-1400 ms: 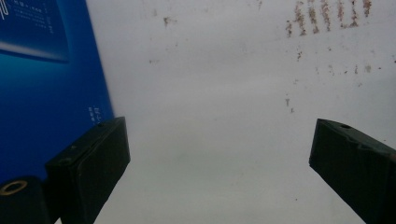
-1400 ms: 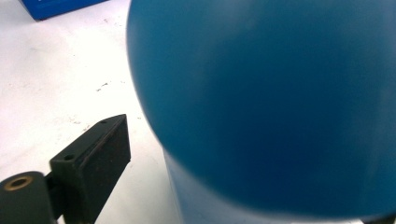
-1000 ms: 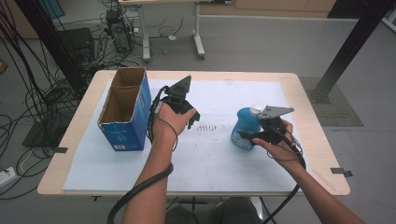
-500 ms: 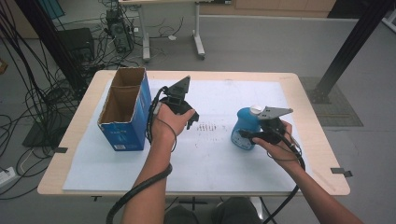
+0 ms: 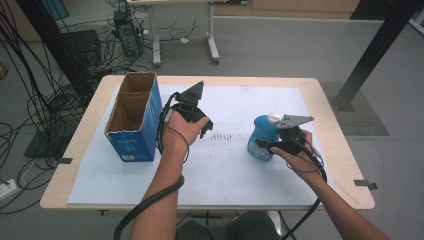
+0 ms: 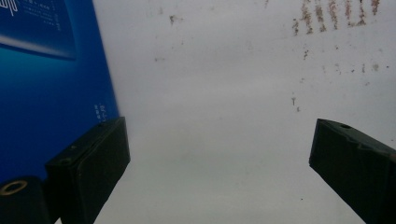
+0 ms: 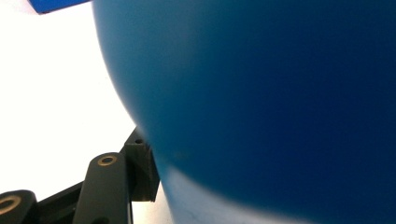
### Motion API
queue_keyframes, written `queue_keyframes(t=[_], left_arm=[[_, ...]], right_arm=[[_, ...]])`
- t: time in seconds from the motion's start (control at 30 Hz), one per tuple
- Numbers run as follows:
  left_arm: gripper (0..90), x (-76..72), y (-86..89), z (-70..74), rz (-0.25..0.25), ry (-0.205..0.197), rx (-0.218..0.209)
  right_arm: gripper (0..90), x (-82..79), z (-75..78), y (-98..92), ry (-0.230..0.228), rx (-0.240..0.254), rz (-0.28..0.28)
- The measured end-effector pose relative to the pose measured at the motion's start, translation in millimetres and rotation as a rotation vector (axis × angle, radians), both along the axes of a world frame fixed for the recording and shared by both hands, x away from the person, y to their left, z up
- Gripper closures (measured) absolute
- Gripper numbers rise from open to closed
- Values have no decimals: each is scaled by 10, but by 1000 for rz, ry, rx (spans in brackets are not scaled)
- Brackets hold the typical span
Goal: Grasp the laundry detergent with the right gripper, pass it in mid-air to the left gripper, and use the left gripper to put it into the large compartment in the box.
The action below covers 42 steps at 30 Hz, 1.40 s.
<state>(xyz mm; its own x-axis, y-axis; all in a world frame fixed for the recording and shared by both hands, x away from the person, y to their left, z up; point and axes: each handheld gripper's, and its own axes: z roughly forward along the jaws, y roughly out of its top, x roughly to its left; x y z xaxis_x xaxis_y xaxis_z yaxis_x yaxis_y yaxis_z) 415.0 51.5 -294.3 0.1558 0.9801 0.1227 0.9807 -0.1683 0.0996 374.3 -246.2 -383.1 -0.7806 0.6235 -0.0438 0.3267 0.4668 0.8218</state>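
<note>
A round blue bottle (image 5: 262,137) with a white cap stands on the white sheet at the right. My right gripper (image 5: 270,144) reaches it from the right. Its jaws have just been closing with the bottle (image 7: 261,93) between them, and one black finger (image 7: 140,170) presses against the bottle's side. An open blue cardboard box (image 5: 132,120) stands at the left. My left gripper (image 5: 204,127) hovers just right of it, pointing down at the sheet. Its jaws (image 6: 219,172) stand wide open with nothing between them, and the box wall (image 6: 51,84) is beside the left jaw.
A white sheet (image 5: 225,170) covers most of the wooden table (image 5: 330,150). Dark smudge marks (image 5: 222,136) lie on it between the hands, marks (image 6: 336,11) seen past the left jaws too. Cables, desks and a black post stand on the floor beyond.
Both hands keep their places. The right gripper's jaws have drawn tighter around the blue bottle. The box and bottle have not shifted.
</note>
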Motion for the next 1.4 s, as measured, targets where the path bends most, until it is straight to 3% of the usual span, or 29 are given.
queue_keyframes(t=[1.4], left_arm=[[56,-55,51,105,-2,-18,8]], right_arm=[[421,10,9,-9,16,3,5]])
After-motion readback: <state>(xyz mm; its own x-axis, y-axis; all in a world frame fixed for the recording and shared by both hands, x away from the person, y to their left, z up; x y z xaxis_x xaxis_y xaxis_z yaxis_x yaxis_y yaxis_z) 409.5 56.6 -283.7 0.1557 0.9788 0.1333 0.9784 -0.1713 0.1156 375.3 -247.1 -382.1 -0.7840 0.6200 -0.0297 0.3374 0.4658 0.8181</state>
